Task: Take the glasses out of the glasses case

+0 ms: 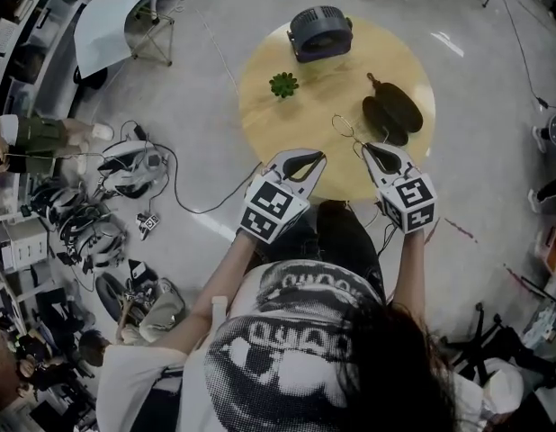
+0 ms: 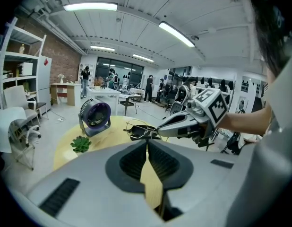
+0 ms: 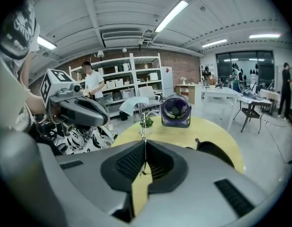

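R gripper clenched on thin wire of glasses, held over table approx 5 o'clock. Open black case lies at 3 o'clock, apart from glasses. L gripper closed, empty, by 6 o'clock edge.

A round pale-wood surface stands on a glossy grey floor, with a white chair off to one side of it and a tangle of cables and headsets strewn on the floor near the left edge of the head view. The room is a long open workshop under a white panelled ceiling lit by bright strip lights, with a red brick wall behind white shelf racks that carry boxes. Farther off, dark windows sit behind white desks, with several people standing there.
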Tool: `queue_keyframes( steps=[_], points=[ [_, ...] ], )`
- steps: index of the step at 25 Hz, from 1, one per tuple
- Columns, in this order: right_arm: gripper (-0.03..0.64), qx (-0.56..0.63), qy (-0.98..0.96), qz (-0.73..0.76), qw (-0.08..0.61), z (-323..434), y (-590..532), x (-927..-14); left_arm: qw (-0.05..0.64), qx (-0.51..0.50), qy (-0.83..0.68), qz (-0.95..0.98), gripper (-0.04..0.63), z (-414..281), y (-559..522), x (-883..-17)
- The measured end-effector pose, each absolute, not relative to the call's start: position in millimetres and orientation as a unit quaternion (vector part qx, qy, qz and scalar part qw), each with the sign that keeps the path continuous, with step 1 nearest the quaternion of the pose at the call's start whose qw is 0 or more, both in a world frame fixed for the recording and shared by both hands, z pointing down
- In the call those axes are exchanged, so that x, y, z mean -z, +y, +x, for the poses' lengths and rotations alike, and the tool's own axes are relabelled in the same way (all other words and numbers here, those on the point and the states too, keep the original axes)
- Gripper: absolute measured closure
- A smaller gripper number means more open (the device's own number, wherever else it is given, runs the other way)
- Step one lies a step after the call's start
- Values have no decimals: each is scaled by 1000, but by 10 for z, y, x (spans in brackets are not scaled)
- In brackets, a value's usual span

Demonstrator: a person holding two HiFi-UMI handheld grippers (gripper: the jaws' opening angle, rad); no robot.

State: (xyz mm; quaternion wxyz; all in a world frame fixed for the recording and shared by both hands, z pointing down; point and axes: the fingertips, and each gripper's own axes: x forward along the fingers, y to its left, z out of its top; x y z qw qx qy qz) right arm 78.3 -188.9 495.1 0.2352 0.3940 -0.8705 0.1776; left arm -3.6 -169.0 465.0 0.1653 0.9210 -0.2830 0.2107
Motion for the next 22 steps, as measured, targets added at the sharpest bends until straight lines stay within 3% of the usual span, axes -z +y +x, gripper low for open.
queue_keyframes(
  steps=[14,22],
  points=[
    [611,-186,-858,428,215,-96,-1146,-4846,161,-200,-253,933,575,-878,-1063,-4622],
    [611,-190,-850,438,222,-153,-840,-4799,172,-197,-243,934,575,-975,-832,-4691]
  ],
)
